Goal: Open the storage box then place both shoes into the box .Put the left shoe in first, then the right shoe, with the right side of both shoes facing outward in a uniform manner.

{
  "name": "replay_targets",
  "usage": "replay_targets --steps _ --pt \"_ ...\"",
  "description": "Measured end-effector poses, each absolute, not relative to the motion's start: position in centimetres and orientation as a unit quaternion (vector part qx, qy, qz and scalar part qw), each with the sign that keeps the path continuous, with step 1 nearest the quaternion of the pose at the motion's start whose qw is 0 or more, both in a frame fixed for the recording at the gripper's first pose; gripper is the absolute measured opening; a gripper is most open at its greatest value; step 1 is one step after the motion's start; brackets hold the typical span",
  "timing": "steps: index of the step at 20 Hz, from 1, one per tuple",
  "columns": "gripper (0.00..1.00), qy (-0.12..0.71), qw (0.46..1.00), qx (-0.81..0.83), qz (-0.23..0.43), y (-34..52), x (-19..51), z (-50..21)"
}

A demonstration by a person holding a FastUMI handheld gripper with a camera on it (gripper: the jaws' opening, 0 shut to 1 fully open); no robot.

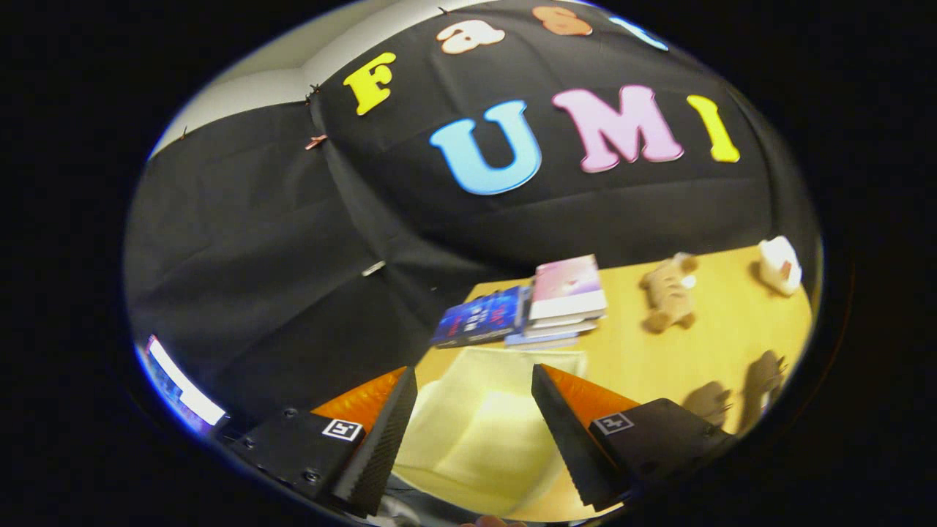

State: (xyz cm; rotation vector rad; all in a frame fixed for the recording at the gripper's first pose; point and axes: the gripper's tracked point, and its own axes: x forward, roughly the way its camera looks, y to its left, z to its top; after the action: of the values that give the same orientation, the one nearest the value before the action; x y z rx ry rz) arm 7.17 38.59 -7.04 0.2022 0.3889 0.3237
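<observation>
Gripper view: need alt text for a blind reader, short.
The gripper has its fingers spread open around a pale yellow boxy object on a light wooden table. Beyond the fingers lie a stack of books, a brown plush toy and a small white toy.

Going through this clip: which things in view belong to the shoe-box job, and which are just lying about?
Belongs to the job:
- pale yellow box, probably the storage box, lying between the gripper fingers, which stand apart

Lying about on the table:
- stack of books
- blue book
- brown plush toy
- white toy
- two dark figures, too blurred to name
</observation>
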Motion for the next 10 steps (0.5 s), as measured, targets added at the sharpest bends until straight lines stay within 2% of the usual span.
replay_targets --steps 4,10 --pt "0.98 0.185 0.981 0.026 0.060 28.0 5.5 -8.7" --pt "0.98 0.260 0.965 -0.024 -0.021 17.1 0.8 -16.8"
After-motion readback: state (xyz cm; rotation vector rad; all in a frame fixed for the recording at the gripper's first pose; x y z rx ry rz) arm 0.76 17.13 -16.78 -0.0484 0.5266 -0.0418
